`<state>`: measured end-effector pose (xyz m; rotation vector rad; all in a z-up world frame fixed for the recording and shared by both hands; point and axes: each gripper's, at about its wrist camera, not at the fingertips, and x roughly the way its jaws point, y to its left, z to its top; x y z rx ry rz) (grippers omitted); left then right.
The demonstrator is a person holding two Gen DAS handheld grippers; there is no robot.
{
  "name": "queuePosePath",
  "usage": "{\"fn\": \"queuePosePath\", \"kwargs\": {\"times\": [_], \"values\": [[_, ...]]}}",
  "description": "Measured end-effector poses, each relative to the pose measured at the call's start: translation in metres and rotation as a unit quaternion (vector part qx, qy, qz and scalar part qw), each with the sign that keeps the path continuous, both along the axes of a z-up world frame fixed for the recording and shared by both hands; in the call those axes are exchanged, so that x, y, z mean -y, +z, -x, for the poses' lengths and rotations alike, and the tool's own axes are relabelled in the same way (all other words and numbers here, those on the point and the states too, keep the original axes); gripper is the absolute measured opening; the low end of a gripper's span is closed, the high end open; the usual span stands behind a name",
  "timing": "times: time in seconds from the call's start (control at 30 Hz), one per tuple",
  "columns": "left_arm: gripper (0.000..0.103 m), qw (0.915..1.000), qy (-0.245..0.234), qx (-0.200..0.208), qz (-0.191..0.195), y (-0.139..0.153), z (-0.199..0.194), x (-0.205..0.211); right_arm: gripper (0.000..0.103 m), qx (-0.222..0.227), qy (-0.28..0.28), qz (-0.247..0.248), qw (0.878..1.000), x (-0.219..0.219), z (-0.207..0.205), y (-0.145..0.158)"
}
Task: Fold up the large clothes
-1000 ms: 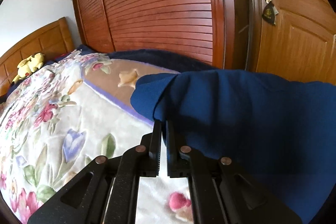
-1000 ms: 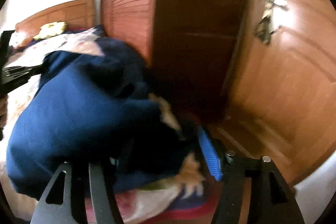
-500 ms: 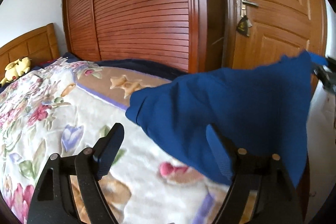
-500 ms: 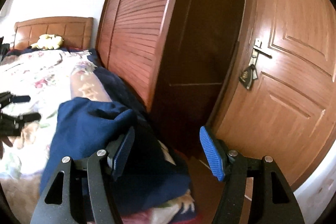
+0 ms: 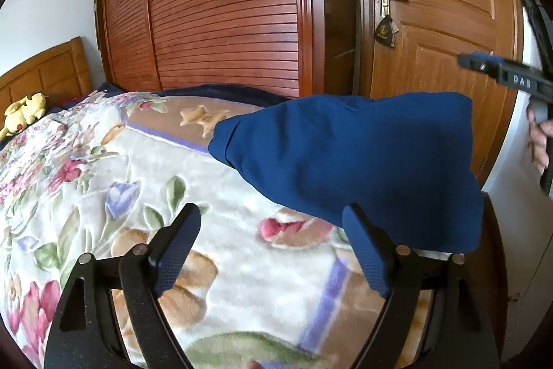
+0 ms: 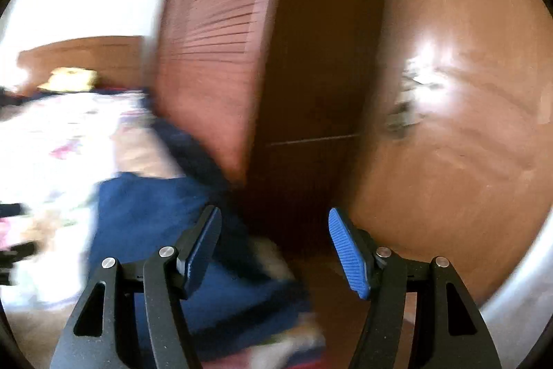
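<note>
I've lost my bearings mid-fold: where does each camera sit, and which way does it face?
Left wrist: on the left tool, facing along its open fingers over the floral blanket and blue garment toward the wardrobe; the right tool and its hand show at the right edge.
Right wrist: on the right tool, open, blurred, facing wardrobe and door.
Shared: garment, blanket, wardrobe, door.

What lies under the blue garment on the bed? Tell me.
The blue garment rests on the floral blanket, which shows around it. Whatever lies directly beneath the cloth is covered and cannot be seen.
</note>
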<state>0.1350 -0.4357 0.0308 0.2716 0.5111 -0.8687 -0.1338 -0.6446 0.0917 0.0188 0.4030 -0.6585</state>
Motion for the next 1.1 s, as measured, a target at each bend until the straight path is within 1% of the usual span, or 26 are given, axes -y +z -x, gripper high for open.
{"fn": "queuePosePath", "kwargs": {"times": [0.13,0.17,0.27,0.3,0.37,0.4,0.43,0.47,0.53,0.7,0.77,0.8,0.83,0.87,0.97,1.1], "values": [[0.09,1.0,0.003,0.004,0.008,0.002,0.011,-0.014,0.067,-0.007,0.076,-0.032,0.997,-0.023,-0.019,-0.01],[0.09,0.9999,0.003,0.005,0.01,0.002,0.015,-0.018,0.067,-0.017,0.095,-0.038,0.995,-0.03,-0.027,-0.016],[0.09,0.9998,0.008,0.004,0.017,0.003,0.024,-0.033,0.067,-0.052,0.125,-0.039,0.99,-0.042,-0.044,-0.035],[0.09,0.9998,0.01,0.005,0.019,0.002,0.027,-0.038,0.067,-0.064,0.125,-0.035,0.989,-0.04,-0.048,-0.039],[0.09,0.9993,0.021,0.014,0.028,0.002,0.034,-0.052,0.067,-0.083,0.108,-0.021,0.99,-0.027,-0.048,-0.052],[0.09,0.999,0.027,0.015,0.031,0.001,0.037,-0.06,0.067,-0.089,0.103,-0.032,0.99,-0.014,-0.055,-0.057],[0.09,0.9988,0.031,0.01,0.036,0.0,0.041,-0.069,0.067,-0.093,0.103,-0.053,0.989,-0.002,-0.053,-0.063],[0.09,0.9986,0.033,0.006,0.04,-0.001,0.042,-0.077,0.067,-0.09,0.104,-0.065,0.988,0.005,-0.051,-0.066],[0.09,0.998,0.047,0.002,0.041,-0.002,0.046,-0.094,0.067,-0.081,0.105,-0.068,0.989,0.016,-0.046,-0.069],[0.09,0.9954,0.085,-0.001,0.044,0.001,0.056,-0.139,0.067,-0.079,0.088,-0.07,0.991,0.011,-0.05,-0.073],[0.09,0.9934,0.106,0.003,0.043,0.003,0.06,-0.156,0.067,-0.082,0.07,-0.07,0.992,0.003,-0.051,-0.07],[0.09,0.9921,0.118,0.005,0.042,0.004,0.062,-0.167,0.067,-0.081,0.062,-0.069,0.992,-0.003,-0.054,-0.074],[0.09,0.9909,0.128,0.008,0.041,0.005,0.064,-0.176,0.067,-0.077,0.057,-0.066,0.993,-0.01,-0.051,-0.069],[0.09,0.9897,0.138,0.012,0.038,0.005,0.066,-0.184,0.068,-0.073,0.059,-0.062,0.994,-0.02,-0.064,-0.073],[0.09,0.9849,0.167,0.033,0.031,0.007,0.076,-0.211,0.072,-0.06,0.083,-0.057,0.993,-0.055,-0.063,-0.063],[0.09,0.9805,0.19,0.033,0.036,0.008,0.087,-0.239,0.08,-0.05,0.126,-0.059,0.989,-0.112,-0.059,-0.05]]}}
